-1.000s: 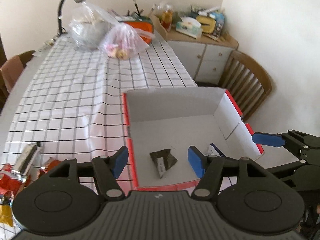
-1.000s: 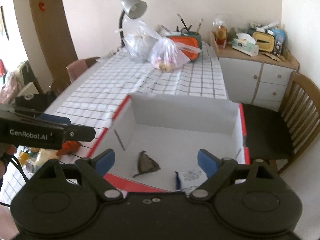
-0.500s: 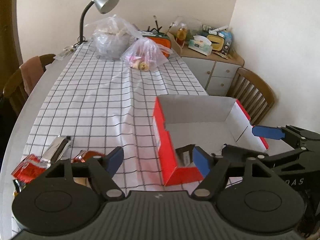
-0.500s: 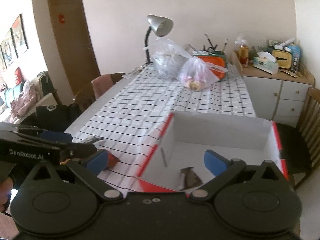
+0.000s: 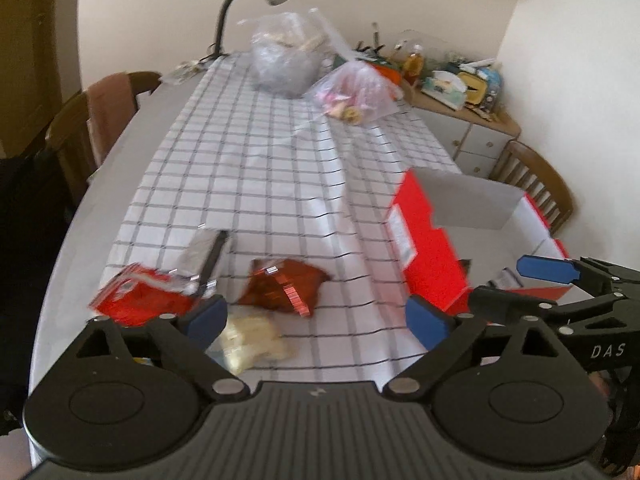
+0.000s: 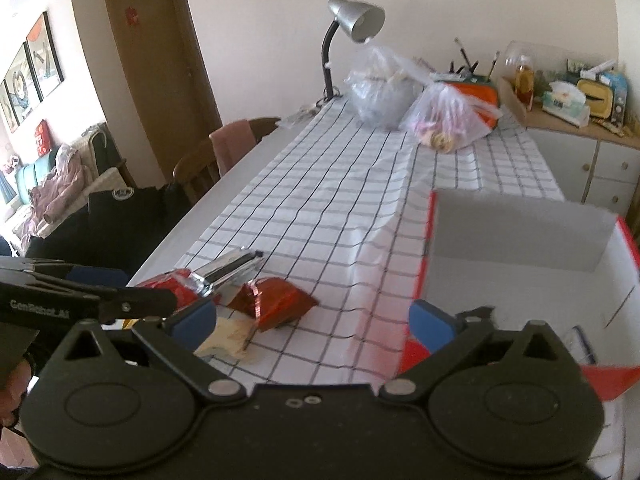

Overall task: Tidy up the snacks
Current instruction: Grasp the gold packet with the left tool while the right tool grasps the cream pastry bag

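Observation:
A red cardboard box (image 5: 424, 248) with a white inside stands on the checked tablecloth at the right. In the right wrist view a dark packet (image 6: 478, 314) and a white-blue packet (image 6: 582, 344) lie in the box (image 6: 520, 240). Left of the box is a loose pile: a red-brown foil packet (image 5: 282, 286), a red packet (image 5: 140, 298), a silver packet (image 5: 200, 254) and a pale snack (image 5: 252, 336). My left gripper (image 5: 316, 320) hovers above this pile, jaws opening, gripping nothing. My right gripper (image 6: 314, 320) is open and empty, between the pile and the box's left wall.
Two filled plastic bags (image 6: 444, 120) and a grey desk lamp (image 6: 356, 20) stand at the table's far end. Wooden chairs sit at the left (image 6: 224, 152) and right (image 5: 536, 184). A cluttered sideboard (image 6: 580, 144) stands behind the table.
Both grippers have swung left, from over the box to the snack pile. Both sets of jaws stand wider than before. The two packets stay in the box.

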Demonstrator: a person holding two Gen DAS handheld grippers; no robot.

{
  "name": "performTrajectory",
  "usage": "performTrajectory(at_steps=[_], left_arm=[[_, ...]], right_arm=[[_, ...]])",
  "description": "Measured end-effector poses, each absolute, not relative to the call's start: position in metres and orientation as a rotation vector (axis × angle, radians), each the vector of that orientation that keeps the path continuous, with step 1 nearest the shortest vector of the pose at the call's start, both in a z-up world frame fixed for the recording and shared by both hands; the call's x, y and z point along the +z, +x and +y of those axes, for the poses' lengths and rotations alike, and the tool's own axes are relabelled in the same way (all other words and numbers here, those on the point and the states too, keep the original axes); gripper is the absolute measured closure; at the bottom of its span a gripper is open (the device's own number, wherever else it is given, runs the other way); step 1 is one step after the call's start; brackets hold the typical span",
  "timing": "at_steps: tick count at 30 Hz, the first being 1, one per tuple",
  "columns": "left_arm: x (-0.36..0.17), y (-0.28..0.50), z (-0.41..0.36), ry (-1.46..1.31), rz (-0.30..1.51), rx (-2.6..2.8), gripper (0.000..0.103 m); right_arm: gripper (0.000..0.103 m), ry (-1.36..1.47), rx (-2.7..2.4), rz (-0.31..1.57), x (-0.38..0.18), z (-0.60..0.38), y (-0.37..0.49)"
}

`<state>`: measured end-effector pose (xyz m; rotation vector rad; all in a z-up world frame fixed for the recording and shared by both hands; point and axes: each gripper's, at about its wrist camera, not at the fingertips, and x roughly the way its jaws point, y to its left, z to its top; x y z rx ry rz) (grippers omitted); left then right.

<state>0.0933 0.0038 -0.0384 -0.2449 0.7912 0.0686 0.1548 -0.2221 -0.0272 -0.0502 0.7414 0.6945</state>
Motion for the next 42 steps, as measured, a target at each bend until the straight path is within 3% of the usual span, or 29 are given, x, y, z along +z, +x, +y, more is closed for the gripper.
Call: performTrajectory(at_steps=[12, 31, 39, 42], left_arm=[[-0.071, 0.065, 0.085, -0.239, 0.861, 0.167, 0.006], [-0.139, 0.072, 0.145, -0.274, 1.012, 0.25, 0.007], [-0.147, 0.08, 0.151, -0.312, 1.052, 0.212, 0.011], [-0.15, 0.085, 0.152, -0.321, 1.072, 0.195, 0.022]], right_arm=[[0.0, -0.062, 0.676, 0.84, -0.06, -0.159, 0.145], [0.004, -0.144, 0.661, 1.007, -0.127, -0.074, 0.156], [0.009, -0.14, 0.637, 1.04, -0.14, -0.063, 0.167], [0.014, -0.141, 0.639, 1.051, -0.144, -0.06, 0.17]])
